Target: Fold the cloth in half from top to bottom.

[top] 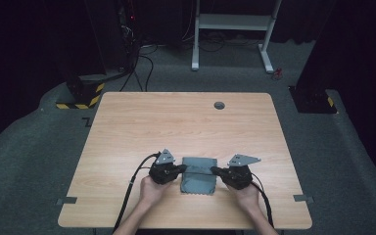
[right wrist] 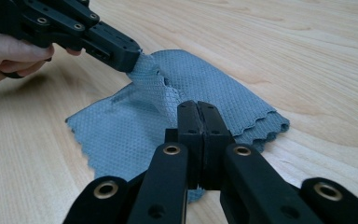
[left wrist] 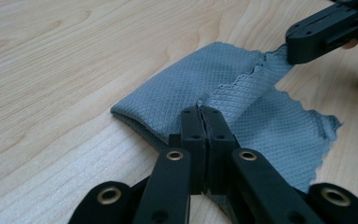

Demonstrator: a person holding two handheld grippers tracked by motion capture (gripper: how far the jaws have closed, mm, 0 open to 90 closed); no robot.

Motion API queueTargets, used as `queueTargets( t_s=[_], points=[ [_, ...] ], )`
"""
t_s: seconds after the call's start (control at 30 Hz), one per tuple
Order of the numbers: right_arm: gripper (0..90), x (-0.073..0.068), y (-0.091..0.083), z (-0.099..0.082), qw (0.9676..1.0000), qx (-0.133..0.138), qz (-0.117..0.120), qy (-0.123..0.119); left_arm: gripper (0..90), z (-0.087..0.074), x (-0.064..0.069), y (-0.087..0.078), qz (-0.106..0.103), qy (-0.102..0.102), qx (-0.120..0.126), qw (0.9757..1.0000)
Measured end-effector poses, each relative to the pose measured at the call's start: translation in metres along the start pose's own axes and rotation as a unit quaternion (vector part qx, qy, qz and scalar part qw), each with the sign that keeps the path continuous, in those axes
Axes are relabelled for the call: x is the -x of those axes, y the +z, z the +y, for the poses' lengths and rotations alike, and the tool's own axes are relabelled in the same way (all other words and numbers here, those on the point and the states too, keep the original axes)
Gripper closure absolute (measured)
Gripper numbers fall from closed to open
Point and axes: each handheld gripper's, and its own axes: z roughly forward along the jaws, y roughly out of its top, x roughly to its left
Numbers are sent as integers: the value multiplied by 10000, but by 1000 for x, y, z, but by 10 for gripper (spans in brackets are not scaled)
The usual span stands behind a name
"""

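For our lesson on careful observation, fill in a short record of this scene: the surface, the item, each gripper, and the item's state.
surface: wooden table
item: grey cloth, partly folded
left gripper: shut on the cloth's left edge
right gripper: shut on the cloth's right edge
cloth state: one layer lifted between the grippers, the rest lying on the table

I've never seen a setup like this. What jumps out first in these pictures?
A folded grey waffle-textured cloth lies near the front edge of the light wooden table, pinched from both sides. The left gripper and the right gripper, black hand-held tools, are each shut on one edge of it, with a layer lifted between them.
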Motion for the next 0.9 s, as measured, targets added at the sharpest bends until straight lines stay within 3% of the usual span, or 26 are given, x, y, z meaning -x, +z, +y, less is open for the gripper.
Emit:
queueTargets(
  t_s=[0.33, 0.9],
  points=[
    [894, -9, -2, -5, 9998, -115, 54, -132, 885, -7, 5, -8, -95, -11, 62, 9999],
    [893, -19, -7, -18, 9993, -258, 78, -276, 883, -19, 18, -8, -188, 84, -122, 9997]
  ],
)
